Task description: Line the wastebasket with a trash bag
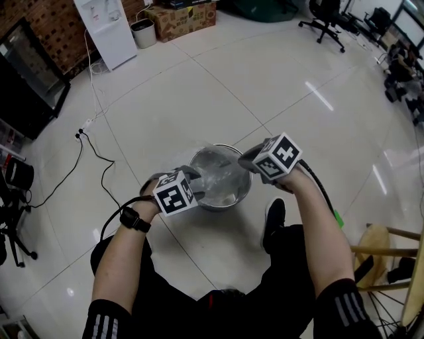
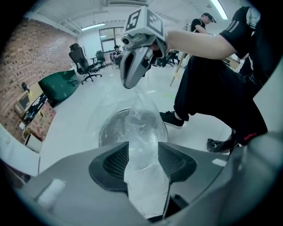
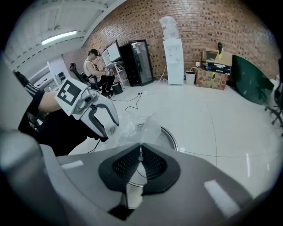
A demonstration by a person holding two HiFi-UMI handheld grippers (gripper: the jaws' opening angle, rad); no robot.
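A round metal wastebasket stands on the pale tiled floor in front of my feet. A clear trash bag hangs loosely into it. At the basket's near left rim my left gripper has a bunch of the clear film filling the gap between its pads. My right gripper hovers over the right rim, higher up, its pads pinched together on a thin edge of the bag. The bag stretches between the two grippers above the basket. Each gripper shows in the other's view: right gripper, left gripper.
A black cable runs across the floor to the left. A wooden stool stands at the right, near my leg. A water dispenser, a small bin and cardboard boxes line the far wall. Office chairs stand farther back.
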